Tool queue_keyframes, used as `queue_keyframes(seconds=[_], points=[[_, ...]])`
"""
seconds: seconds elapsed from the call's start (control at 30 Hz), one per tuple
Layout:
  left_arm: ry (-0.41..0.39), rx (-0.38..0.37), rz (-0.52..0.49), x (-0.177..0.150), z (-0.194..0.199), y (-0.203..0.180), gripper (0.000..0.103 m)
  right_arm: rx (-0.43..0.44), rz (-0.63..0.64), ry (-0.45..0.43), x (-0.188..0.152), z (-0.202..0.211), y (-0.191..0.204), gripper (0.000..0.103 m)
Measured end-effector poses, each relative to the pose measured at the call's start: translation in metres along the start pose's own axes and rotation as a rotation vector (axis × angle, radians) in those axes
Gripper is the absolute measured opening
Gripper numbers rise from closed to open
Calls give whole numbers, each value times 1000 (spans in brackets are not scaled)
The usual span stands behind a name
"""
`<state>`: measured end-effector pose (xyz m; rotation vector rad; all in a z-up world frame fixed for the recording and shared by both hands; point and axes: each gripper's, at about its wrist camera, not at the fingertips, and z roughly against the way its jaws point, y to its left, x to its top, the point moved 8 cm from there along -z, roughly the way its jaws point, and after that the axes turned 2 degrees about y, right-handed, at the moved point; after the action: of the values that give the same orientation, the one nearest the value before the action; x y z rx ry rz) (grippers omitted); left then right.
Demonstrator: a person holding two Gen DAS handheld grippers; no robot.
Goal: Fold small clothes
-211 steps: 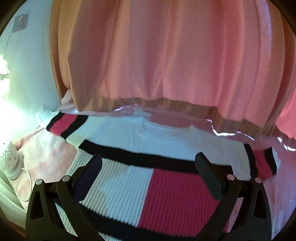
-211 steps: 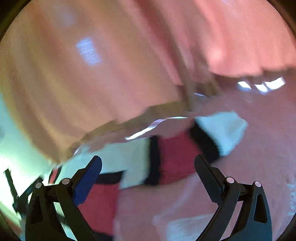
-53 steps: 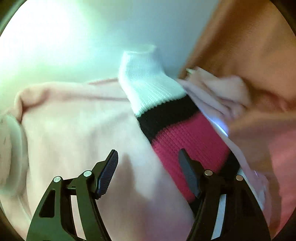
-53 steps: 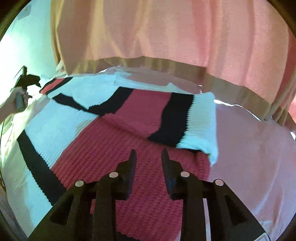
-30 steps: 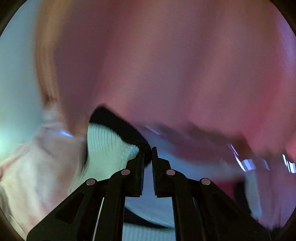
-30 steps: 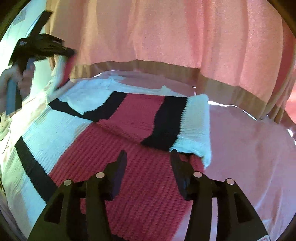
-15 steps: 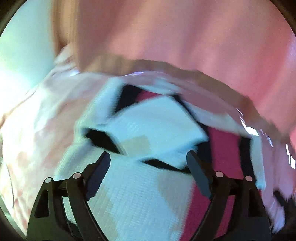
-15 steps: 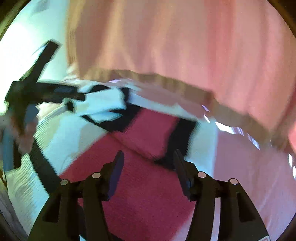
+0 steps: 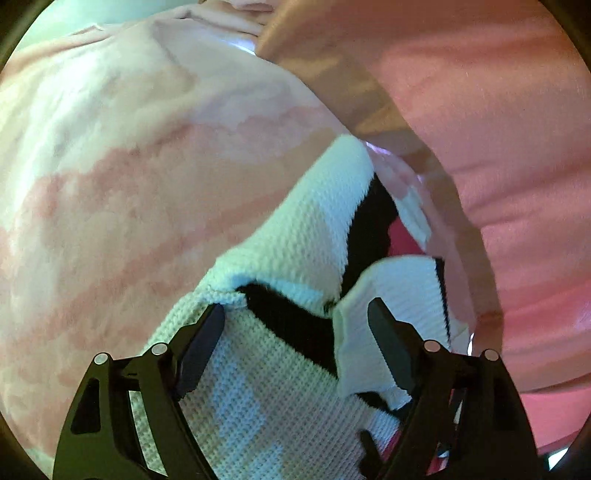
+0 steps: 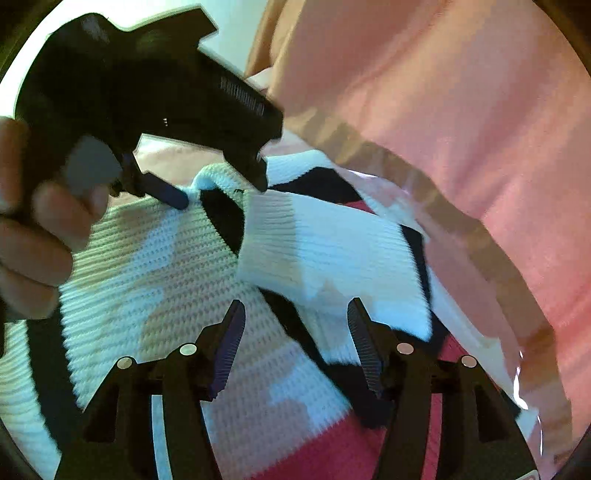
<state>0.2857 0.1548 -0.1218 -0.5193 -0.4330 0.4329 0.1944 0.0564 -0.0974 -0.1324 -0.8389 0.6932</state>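
A knitted sweater (image 9: 258, 387) in white, black and pink blocks lies flat on a pale pink blanket (image 9: 129, 184). One sleeve is folded over its body, and the white cuff (image 10: 325, 251) lies just beyond my right gripper (image 10: 295, 304), which hovers open and holds nothing. My left gripper (image 9: 295, 306) stands wide, its jaws closing, low over the sweater's side edge; black and white knit lies between the fingers, not pinched. In the right wrist view the left gripper (image 10: 221, 192) straddles a raised white fold, held by a hand (image 10: 29, 221).
A pink curtain (image 9: 498, 147) with a tan hem hangs along the far side of the bed, close behind the sweater. The blotchy pink blanket stretches away to the left of the sweater. A pale wall (image 10: 229, 33) shows beyond.
My left gripper let go of the white sleeve cuff, opened wide and dropped to the sweater's edge. The sleeve now lies across the body. My right gripper swung left over the sweater, jaws slightly wider.
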Motion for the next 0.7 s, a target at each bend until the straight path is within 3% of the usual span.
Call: queue_keyframes(seconds=[0.13, 0.2, 0.23, 0.27, 0.5, 0.53, 0.67, 0.7], points=[[-7, -39, 25, 4, 9, -2, 77, 6, 12, 2, 7, -20, 7, 59], [-32, -40, -6, 6, 16, -8, 77, 23, -38, 14, 13, -28, 3, 32], [-37, -41, -24, 6, 18, -12, 77, 36, -66, 17, 13, -31, -4, 10], [-31, -50, -28, 5, 18, -14, 77, 77, -149, 9, 18, -28, -13, 3], [61, -141, 63, -6, 1, -25, 74, 178, -577, -132, 18, 28, -83, 3], [67, -150, 79, -5, -2, -27, 70, 185, -622, -138, 14, 33, -92, 3], [82, -122, 152, 5, -21, -18, 17, 178, -835, -178, -14, 58, -139, 3], [70, -95, 151, 7, -22, -13, 13, 157, -905, -196, -26, 68, -156, 3]])
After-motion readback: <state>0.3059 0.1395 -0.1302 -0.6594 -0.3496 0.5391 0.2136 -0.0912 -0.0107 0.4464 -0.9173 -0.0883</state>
